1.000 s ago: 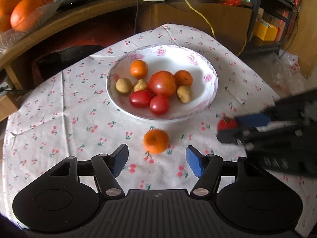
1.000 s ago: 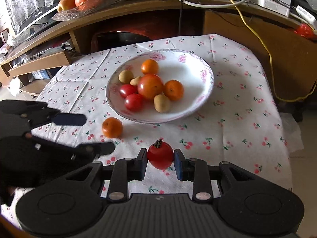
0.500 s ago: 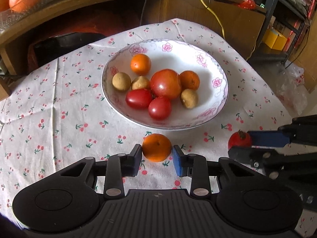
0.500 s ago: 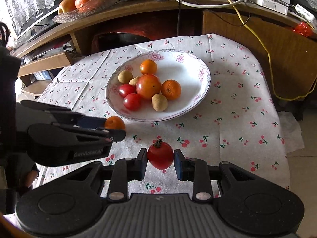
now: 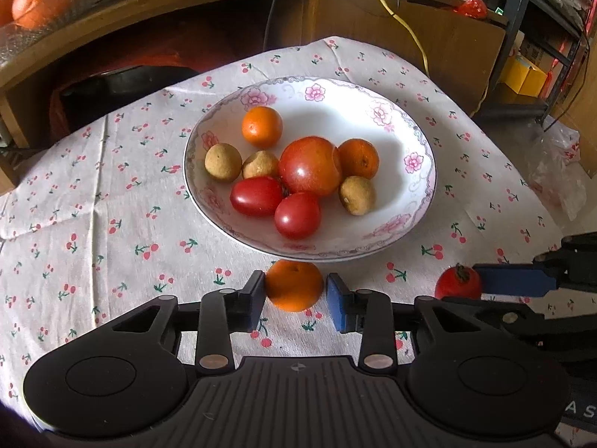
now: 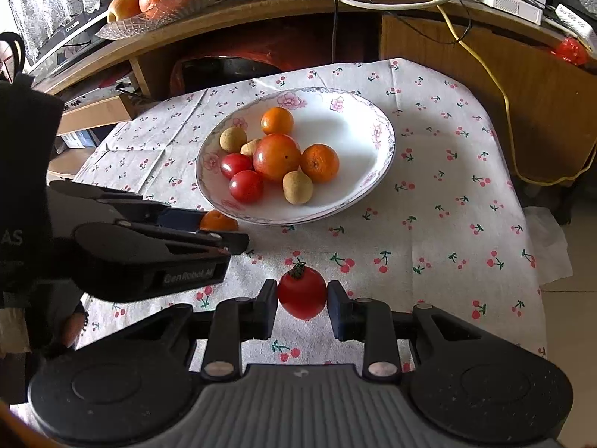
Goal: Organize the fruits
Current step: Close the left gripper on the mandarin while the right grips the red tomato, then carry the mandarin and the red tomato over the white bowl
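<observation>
Gripping one stray fruit each, the left gripper (image 5: 294, 300) has its fingers snug on the mandarin (image 5: 294, 284) right at the bowl's (image 5: 418, 201) near rim while the right gripper (image 6: 302, 308) pinches the tomato (image 6: 302, 293) toward the surface's near edge, both probably headed into the bowl.

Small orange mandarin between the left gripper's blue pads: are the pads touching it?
Touching. In the left wrist view, both blue pads of the left gripper press against the sides of the small orange mandarin, no gap visible.
</observation>
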